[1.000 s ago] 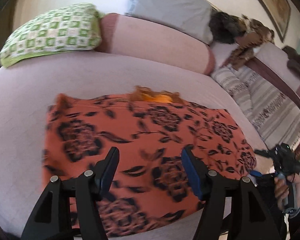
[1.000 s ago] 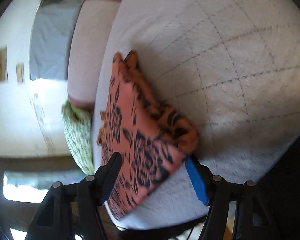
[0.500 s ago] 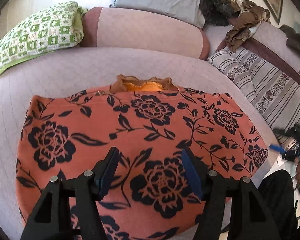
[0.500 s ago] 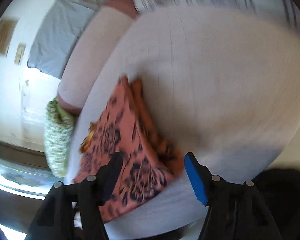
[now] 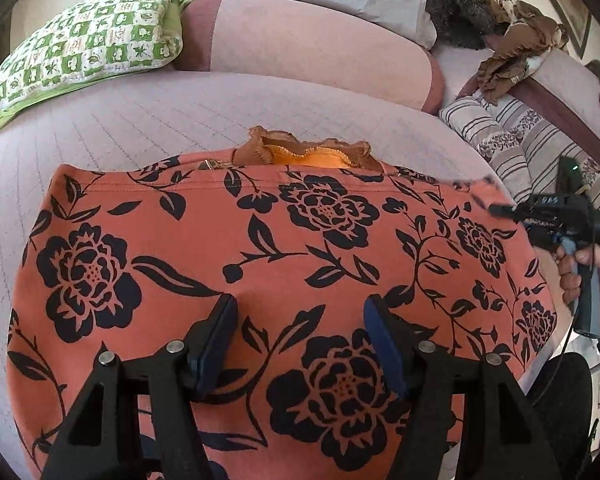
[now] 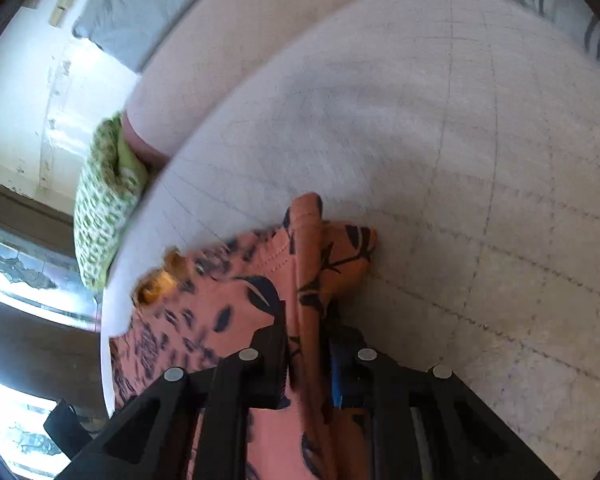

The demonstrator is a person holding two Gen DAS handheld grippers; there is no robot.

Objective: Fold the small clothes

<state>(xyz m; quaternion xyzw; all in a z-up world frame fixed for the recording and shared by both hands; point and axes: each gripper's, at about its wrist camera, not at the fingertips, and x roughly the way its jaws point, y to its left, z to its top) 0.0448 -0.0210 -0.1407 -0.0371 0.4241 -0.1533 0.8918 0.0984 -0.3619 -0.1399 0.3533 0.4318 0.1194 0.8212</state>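
The wide bed with the pale lilac quilted cover carried everything, and your orange garment with the black flower print lay flat on it, close to the near edge and reaching toward the near right corner. Its long axis ran from left to right in front of you, parallel to that near edge, and a small brown frilled neckline with orange lining showed at its far side. Beyond it, along the far edge of the bed, lay a long pink bolster, and at the far left corner a green and white checked pillow.

Your left gripper hung over the middle of the garment, tilted downward, with its jaws released and wide apart; I could not tell whether the pads already touched the cloth, but nothing was pinched between them.

Your right gripper was at the right end of the garment, and its jaws were closing with a raised fold of the orange cloth between them; in the right wrist view the pads seemed to press on this fold already.

I judge that the right hand was the nearer one to the short right side, so the coming fold probably had to travel along the long axis, from right toward left.
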